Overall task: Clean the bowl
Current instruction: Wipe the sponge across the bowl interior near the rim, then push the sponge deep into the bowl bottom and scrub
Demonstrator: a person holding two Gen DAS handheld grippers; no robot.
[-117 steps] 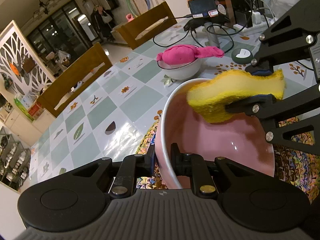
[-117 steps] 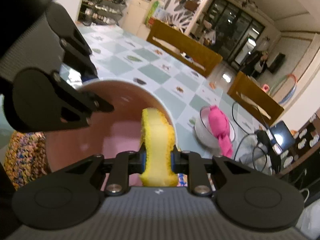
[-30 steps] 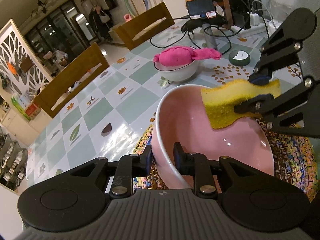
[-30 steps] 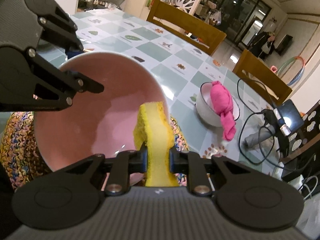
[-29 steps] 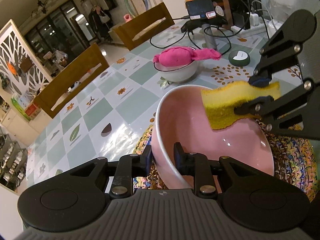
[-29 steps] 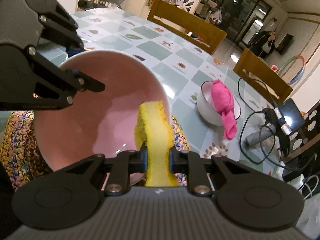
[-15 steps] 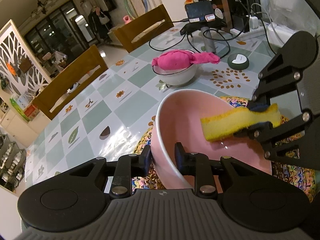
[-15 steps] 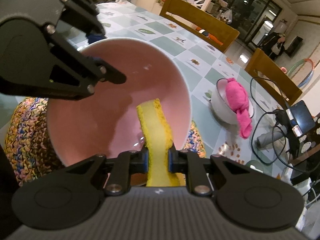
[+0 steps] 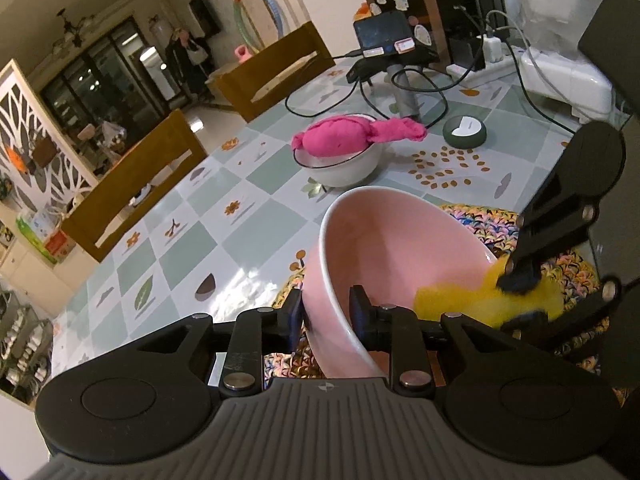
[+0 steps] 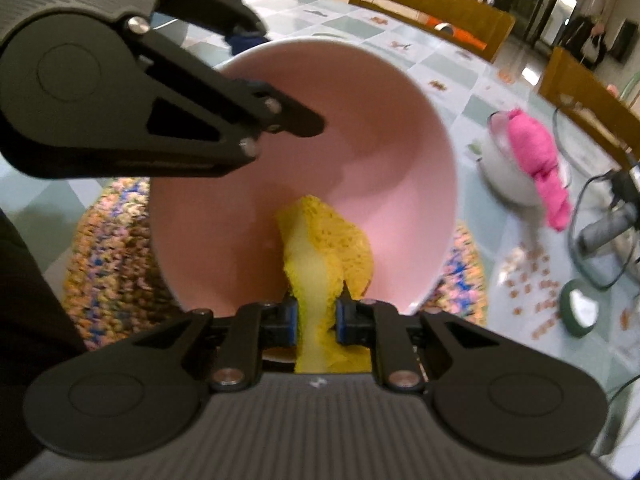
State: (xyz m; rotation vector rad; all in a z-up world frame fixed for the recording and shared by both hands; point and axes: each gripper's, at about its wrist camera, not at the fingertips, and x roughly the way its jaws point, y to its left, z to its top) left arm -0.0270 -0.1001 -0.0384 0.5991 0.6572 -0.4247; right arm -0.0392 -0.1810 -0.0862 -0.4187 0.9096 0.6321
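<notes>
- The left wrist view looks forward and down along the left gripper (image 9: 325,314), very near the pink bowl (image 9: 384,236), whose near rim lies between the fingers; beyond, it faces across the tiled table (image 9: 180,248) toward wooden chairs (image 9: 132,184) and dark glass doors
- The right wrist view looks more steeply down along the right gripper (image 10: 316,318), straight into the pink bowl (image 10: 360,120) at close range; its picture is blurred
- Both views share the bowl, the yellow sponge (image 9: 480,300) (image 10: 324,248), the woven mat (image 9: 500,220) (image 10: 108,248), the white bowl with a pink cloth (image 9: 348,140) (image 10: 536,160) and the chairs; each shows the other gripper, from opposite sides
</notes>
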